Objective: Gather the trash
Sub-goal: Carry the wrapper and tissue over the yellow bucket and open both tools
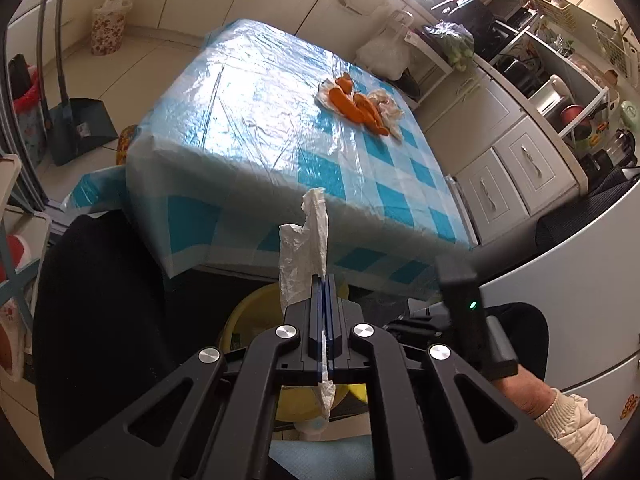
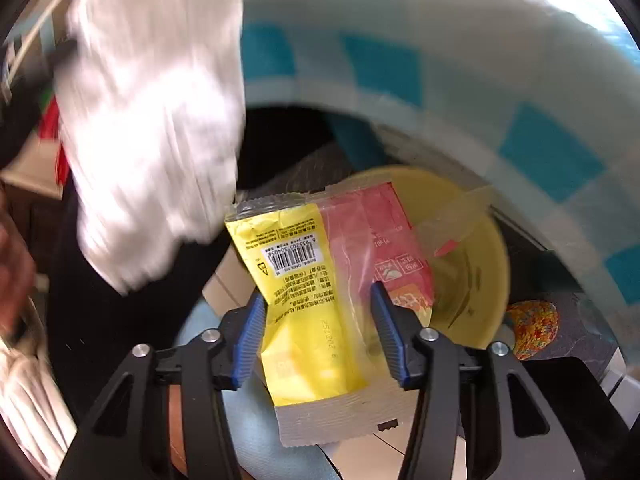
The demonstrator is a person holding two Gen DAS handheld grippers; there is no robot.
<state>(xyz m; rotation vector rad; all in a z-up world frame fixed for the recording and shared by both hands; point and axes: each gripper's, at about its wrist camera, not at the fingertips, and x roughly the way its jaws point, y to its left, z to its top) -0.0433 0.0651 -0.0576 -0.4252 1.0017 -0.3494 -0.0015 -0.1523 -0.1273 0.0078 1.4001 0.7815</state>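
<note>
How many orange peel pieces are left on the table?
4, roughly: clustered on crumpled wrap near the table's far right edge. One at the back, one in the middle, two overlapping in front. More may be hidden.

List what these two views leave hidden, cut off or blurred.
- Left wrist view: the yellow bin is mostly hidden behind the left gripper, shut on a white plastic scrap.
- Right wrist view: the white glove is motion-blurred.
- Right wrist view: the snack wrapper between the open right gripper covers the bin's contents.
</note>
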